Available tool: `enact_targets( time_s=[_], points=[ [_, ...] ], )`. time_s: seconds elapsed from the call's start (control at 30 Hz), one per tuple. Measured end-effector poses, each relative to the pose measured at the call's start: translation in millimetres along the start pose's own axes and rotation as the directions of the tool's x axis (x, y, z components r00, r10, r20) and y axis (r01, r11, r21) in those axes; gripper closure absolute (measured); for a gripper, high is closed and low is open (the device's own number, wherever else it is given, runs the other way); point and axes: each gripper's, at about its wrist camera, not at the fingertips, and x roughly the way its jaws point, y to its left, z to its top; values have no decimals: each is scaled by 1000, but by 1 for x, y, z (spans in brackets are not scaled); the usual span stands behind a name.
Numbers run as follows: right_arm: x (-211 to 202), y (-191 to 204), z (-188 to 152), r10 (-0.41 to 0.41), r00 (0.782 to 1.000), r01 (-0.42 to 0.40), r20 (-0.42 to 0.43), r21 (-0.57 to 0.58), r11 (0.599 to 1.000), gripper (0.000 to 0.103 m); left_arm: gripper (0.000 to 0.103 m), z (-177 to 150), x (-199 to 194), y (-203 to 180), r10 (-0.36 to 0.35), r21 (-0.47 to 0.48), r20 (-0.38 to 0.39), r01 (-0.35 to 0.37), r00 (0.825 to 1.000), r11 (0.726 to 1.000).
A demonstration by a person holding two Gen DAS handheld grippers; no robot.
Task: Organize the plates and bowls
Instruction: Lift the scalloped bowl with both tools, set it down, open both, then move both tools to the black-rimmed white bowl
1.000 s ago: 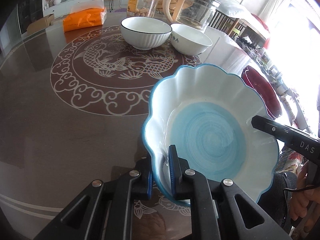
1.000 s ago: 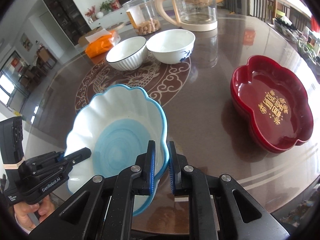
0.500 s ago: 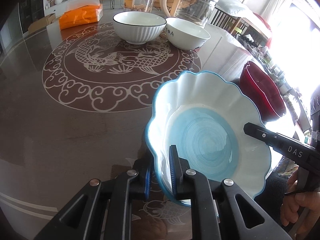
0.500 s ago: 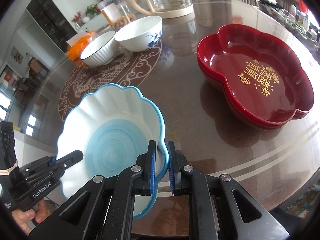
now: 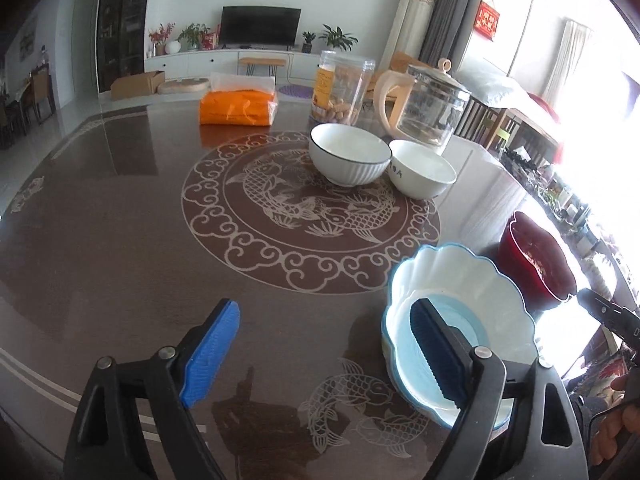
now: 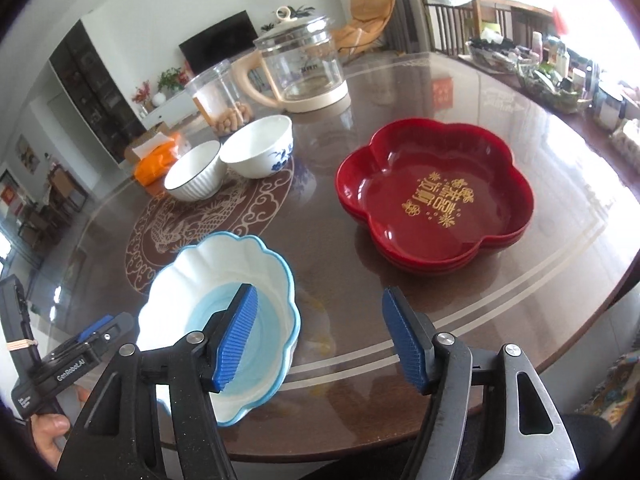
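Note:
A scalloped white bowl with a blue rim and blue centre (image 5: 460, 280) (image 6: 224, 264) rests on the dark table near its front edge. My left gripper (image 5: 324, 306) is opening. Its right pad (image 5: 434, 352) hangs over the bowl's inside without touching, and the bowl's left rim lies between the jaws. My right gripper (image 6: 320, 292) is opening too, its left pad (image 6: 236, 340) above the bowl and the right rim between the jaws. Stacked red flower-shaped plates (image 6: 436, 200) (image 5: 536, 256) lie to the right. Two white bowls (image 5: 350, 156) (image 5: 422, 172) stand side by side further back.
A glass kettle (image 6: 300, 68), a clear snack jar (image 6: 218, 96) and an orange tissue pack (image 5: 238, 106) stand at the back. The table's front edge (image 6: 520, 360) runs just under my right gripper. A hand (image 6: 48, 436) holds the left gripper's handle.
Both grippers were shut on the scalloped bowl's rim. They have let go, opened wide and pulled back and up. The bowl now sits on the table.

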Motion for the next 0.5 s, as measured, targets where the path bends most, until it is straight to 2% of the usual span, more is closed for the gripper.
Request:
enact_targets(
  time_s=[0.1, 0.17, 0.23, 0.3, 0.4, 0.5],
  points=[
    [-24, 4, -1, -126, 985, 132, 114, -41, 990, 29, 2, 9, -22, 0, 68, 34, 87, -71, 994, 997],
    [-38, 8, -4, -204, 960, 217, 191, -51, 975, 28, 0, 12, -31, -5, 122, 66, 126, -131, 984, 989],
    [-44, 13, -6, -265, 937, 288, 230, -74, 955, 23, 0, 15, -33, -11, 158, 104, 117, -171, 980, 980],
    [-40, 16, -7, -314, 925, 341, 212, -102, 935, 23, 0, 16, -28, -19, 183, 136, 59, -189, 981, 972],
    [-30, 16, -7, -339, 930, 356, 140, -123, 926, 23, 0, 18, -24, -33, 240, 186, -7, -234, 971, 954],
    [-34, 18, -2, -316, 943, 326, 99, -106, 939, 23, 0, 18, -40, -43, 210, 200, 23, -210, 978, 957]
  ],
)
